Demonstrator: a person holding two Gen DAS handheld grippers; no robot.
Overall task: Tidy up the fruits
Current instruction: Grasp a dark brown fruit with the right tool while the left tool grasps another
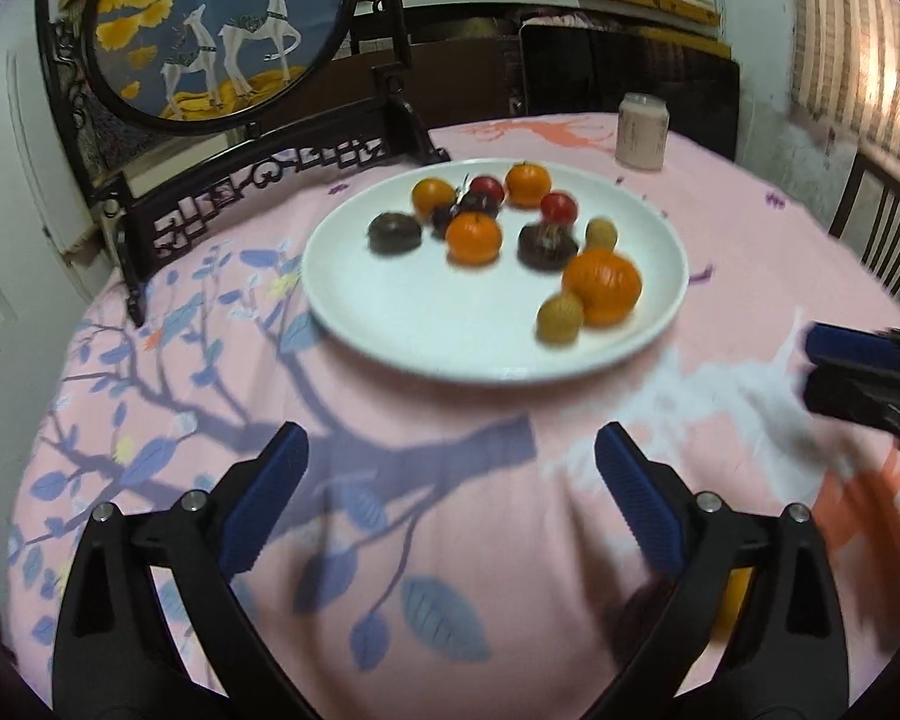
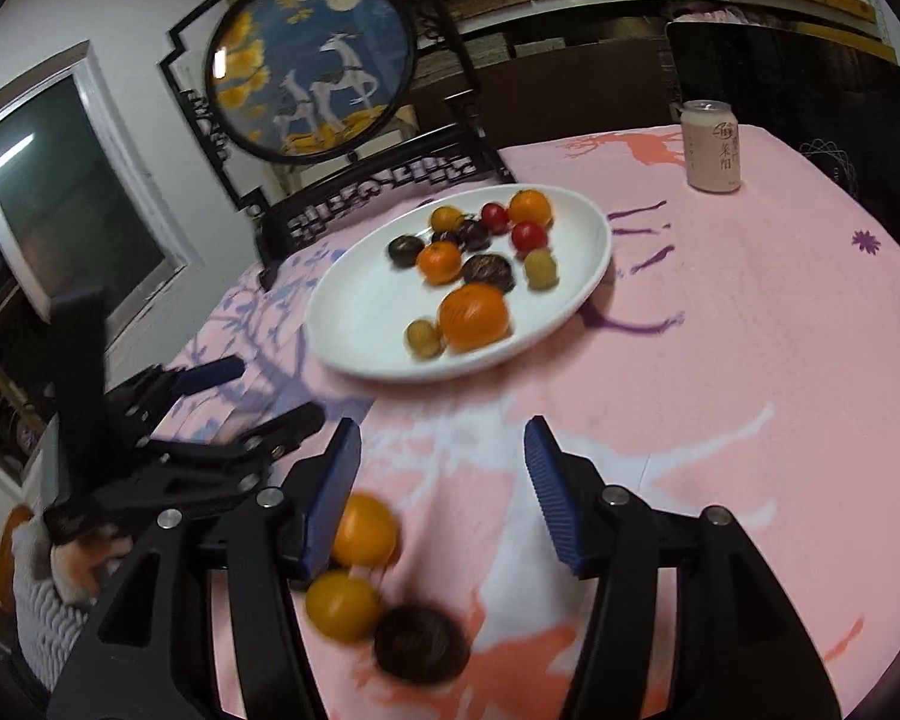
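A white plate (image 1: 390, 312) (image 2: 360, 324) on the pink cloth holds several fruits: oranges (image 1: 601, 286) (image 2: 473, 316), red tomatoes (image 1: 558, 207), dark round fruits (image 1: 547, 246) and small yellow-green ones (image 1: 560, 318). My left gripper (image 1: 450, 504) is open and empty, low over the cloth in front of the plate. My right gripper (image 2: 441, 492) is open and empty. Beneath it on the cloth lie two orange fruits (image 2: 363, 531) (image 2: 342, 606) and a dark fruit (image 2: 420, 645). The right gripper shows at the left view's right edge (image 1: 870, 378); the left gripper shows at the right view's left (image 2: 210, 414).
A pale drink can (image 1: 642, 131) (image 2: 711, 145) stands at the table's far side. A black carved stand with a round deer picture (image 1: 222, 30) (image 2: 312, 60) rises behind the plate. A chair back (image 1: 888, 234) is at the right.
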